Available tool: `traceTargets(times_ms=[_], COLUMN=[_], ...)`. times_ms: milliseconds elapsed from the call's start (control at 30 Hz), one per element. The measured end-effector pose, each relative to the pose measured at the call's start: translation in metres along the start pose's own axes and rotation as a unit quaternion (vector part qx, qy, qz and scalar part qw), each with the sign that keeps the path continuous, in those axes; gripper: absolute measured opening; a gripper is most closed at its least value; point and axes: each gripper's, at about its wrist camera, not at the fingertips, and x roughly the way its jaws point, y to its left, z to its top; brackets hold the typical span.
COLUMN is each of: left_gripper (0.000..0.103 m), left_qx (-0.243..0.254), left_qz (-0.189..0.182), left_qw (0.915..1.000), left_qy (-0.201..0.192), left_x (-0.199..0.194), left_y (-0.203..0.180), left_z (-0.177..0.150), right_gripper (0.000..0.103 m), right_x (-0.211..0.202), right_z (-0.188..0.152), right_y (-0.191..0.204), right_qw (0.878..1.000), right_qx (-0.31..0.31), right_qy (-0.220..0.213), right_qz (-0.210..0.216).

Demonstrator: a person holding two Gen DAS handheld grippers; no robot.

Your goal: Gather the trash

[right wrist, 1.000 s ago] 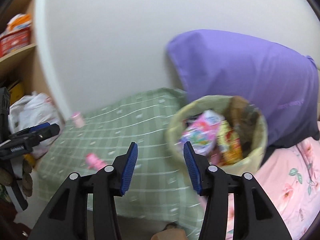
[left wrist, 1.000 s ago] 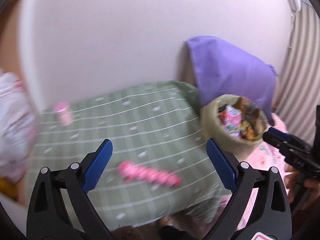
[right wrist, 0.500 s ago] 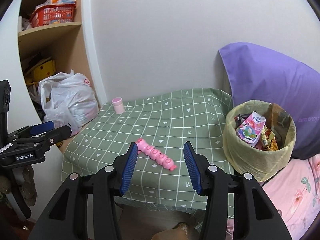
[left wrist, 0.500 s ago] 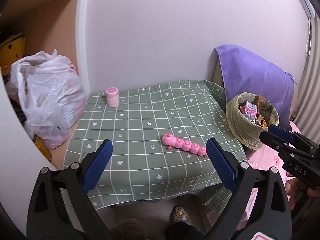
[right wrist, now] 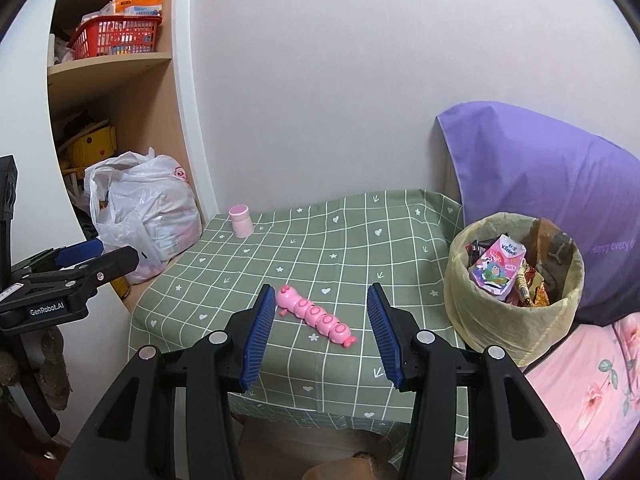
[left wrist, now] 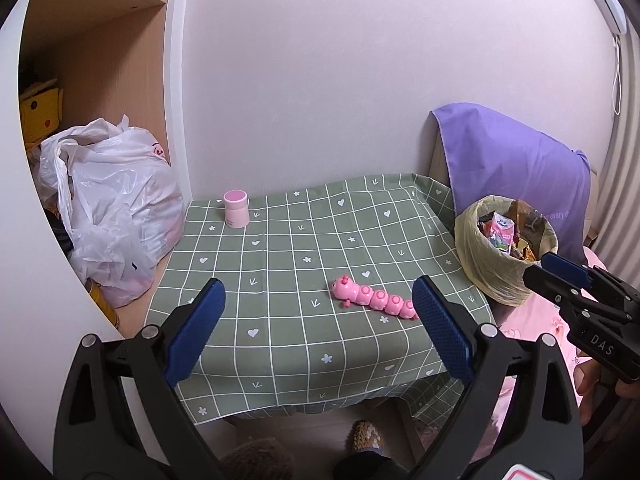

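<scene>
A small table under a green checked cloth (left wrist: 280, 320) (right wrist: 360, 248) carries a pink caterpillar toy (left wrist: 374, 298) (right wrist: 316, 316) and a little pink cup (left wrist: 236, 209) (right wrist: 241, 221) at the back left. Right of the table stands a bin lined with a yellow bag (left wrist: 492, 272) (right wrist: 512, 332), filled with wrappers and a drink carton. My left gripper (left wrist: 318, 312) (right wrist: 80, 256) is open and empty, held above the table's front edge. My right gripper (right wrist: 320, 289) (left wrist: 560, 272) is open too, with nothing in it, and the toy shows beyond its gap.
A full white plastic bag (left wrist: 116, 208) (right wrist: 152, 216) sits left of the table in a wooden shelf unit holding a red basket (right wrist: 116, 38). A purple pillow (left wrist: 516, 176) (right wrist: 540, 184) leans on the wall behind the bin. Pink floral bedding (right wrist: 580, 392) lies at right.
A second ago both views were blurred and aimed nearer the bin and pillow; they swung left onto the table and have held steady since. Both jaws stay as wide as before.
</scene>
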Motion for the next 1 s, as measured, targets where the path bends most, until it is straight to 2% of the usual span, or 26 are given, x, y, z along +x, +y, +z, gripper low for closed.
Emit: traceTargets(times_ms=[1000], left_gripper=[0.09], left_qx=[0.011], left_qz=[0.007], left_qw=[0.9999], left_qy=[-0.009], left_x=[-0.0082], left_y=[-0.0007], left_z=[0.0021], right_gripper=[0.045], right_x=[-0.0001], right_z=[0.0027], right_y=[0.0044], right_qw=[1.0], right_qx=[-0.011], right_qy=[-0.003], right_qz=[0.006])
